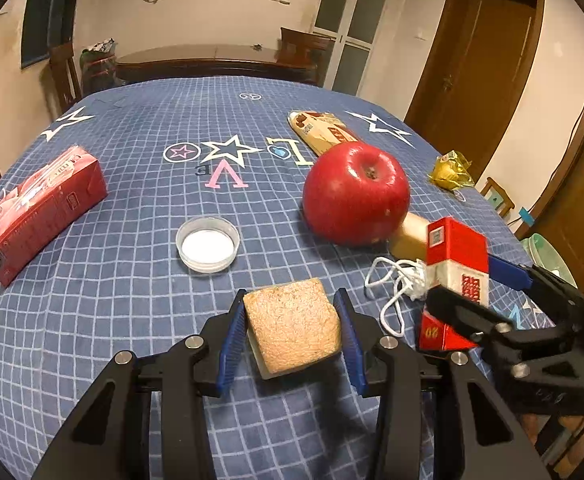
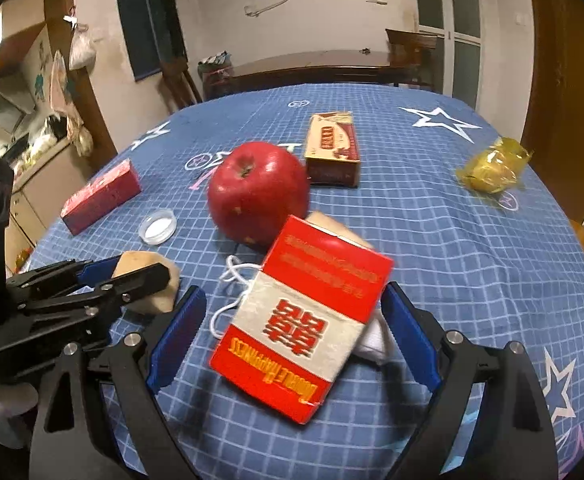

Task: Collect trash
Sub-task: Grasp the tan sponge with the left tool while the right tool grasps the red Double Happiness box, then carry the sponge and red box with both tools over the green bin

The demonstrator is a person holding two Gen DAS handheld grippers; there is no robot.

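Clamping a tan sponge block (image 1: 292, 326) at the bottom centre of the left wrist view, the left gripper (image 1: 292, 336) has its blue pads pressed against both sides. Low in the right wrist view, the right gripper (image 2: 292, 328) stands wide around a red-and-white cigarette pack (image 2: 304, 316), with a gap at each pad. White string (image 1: 392, 292) lies just left of that pack. Farther up the blue checked tablecloth (image 1: 132, 320) sit a small clear dish (image 1: 207, 244), a red apple (image 1: 356, 192), a long red carton (image 1: 40, 212) at left, a brown box (image 2: 332, 148), and a yellow wrapper (image 2: 492, 168) at right.
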